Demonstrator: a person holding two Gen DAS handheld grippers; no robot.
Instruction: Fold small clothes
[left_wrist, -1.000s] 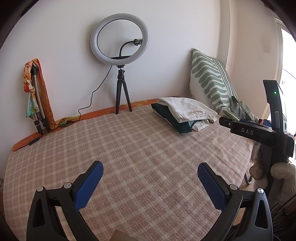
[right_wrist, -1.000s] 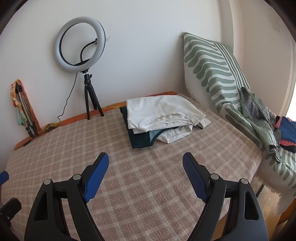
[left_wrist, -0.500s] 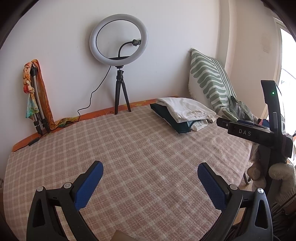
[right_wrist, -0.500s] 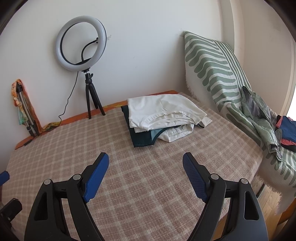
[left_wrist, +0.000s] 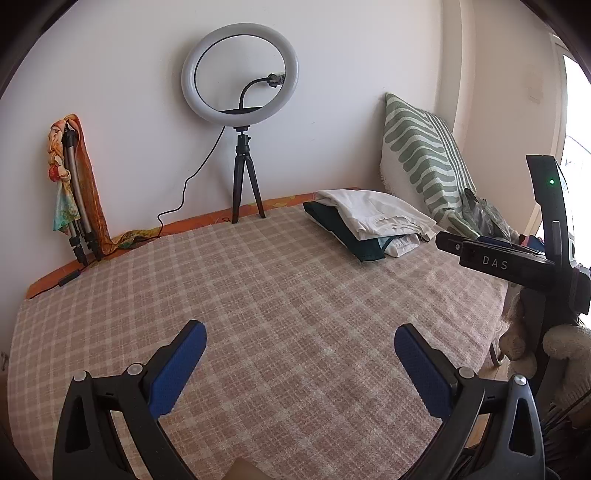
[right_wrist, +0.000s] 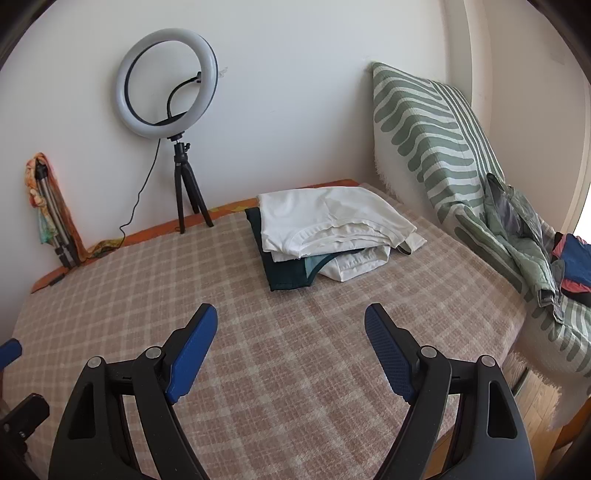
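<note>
Soft stacked clothes (right_wrist: 328, 236), woven checked blanket (right_wrist: 258, 332), round ring light (left_wrist: 239, 72)

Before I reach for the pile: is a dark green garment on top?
No, a white garment tops the pile; the dark green one lies underneath.

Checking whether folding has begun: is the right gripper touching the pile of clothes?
Apart. The right wrist view shows the open right gripper with bare checked blanket between its fingertips and the pile of clothes.
</note>
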